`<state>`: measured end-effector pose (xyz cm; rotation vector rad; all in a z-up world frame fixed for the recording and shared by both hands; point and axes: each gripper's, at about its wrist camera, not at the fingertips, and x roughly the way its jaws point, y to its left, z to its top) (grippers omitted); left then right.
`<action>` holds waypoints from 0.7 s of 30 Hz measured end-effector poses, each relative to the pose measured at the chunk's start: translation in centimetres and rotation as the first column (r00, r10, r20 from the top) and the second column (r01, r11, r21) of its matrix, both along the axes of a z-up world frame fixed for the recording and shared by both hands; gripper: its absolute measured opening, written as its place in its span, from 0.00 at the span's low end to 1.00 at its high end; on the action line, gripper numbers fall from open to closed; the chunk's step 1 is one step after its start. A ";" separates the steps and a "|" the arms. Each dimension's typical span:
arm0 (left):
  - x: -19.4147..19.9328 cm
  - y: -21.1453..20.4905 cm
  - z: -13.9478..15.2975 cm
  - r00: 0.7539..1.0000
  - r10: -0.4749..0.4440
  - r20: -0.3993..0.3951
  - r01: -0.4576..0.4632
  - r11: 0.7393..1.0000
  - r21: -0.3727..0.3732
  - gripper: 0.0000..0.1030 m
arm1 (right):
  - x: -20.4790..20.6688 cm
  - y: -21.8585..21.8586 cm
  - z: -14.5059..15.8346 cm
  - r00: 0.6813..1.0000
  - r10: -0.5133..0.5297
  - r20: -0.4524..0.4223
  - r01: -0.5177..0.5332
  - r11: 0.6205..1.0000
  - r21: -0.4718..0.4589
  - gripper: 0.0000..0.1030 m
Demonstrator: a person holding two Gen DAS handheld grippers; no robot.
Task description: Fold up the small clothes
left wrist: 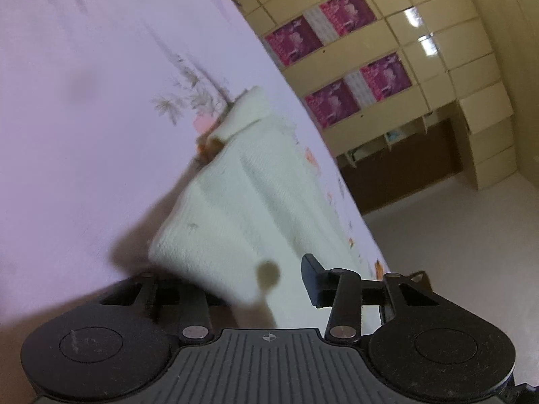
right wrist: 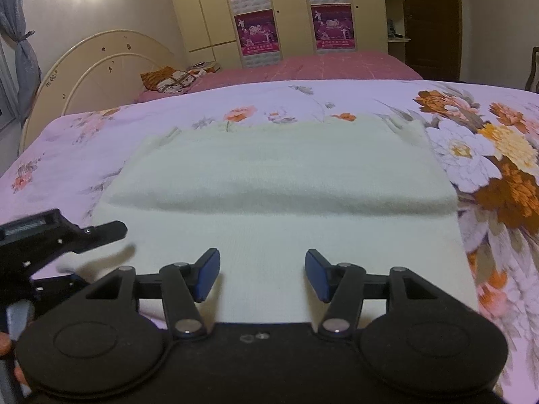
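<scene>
The right gripper hovers low over the near part of the cloth, its blue pads standing well apart with only flat fabric below the gap; nothing is between them and neither pad presses on anything. To its left, the left gripper comes in at the cloth's left edge, turned on its side. In the left wrist view, a lifted corner of the cloth hangs across the near finger of the left gripper, while the far finger stands clear of the fabric. Whether the hidden finger presses the cloth cannot be told, so a firm grip is not shown.

The cloth is a pale cream knit lying on the floral bedspread, with its far part already doubled over into a thick band across the middle. Beyond the bed stand a wardrobe and a curved headboard.

Judging by this, one fold is done and the second is starting: the left side is being gathered to be carried across. The next move likely calls for the left jaws to close fully on the edge, and for the right gripper to either pin the near part or take the near corner, so both sides travel evenly and the band does not slip open.
</scene>
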<state>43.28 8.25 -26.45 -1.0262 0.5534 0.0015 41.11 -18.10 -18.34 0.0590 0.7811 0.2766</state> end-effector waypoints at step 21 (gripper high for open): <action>3.8 1.0 -0.6 0.997 0.046 0.059 -0.046 0.999 0.008 0.07 | 4.7 2.6 0.7 0.992 0.054 0.116 -0.036 0.987 -0.156 0.54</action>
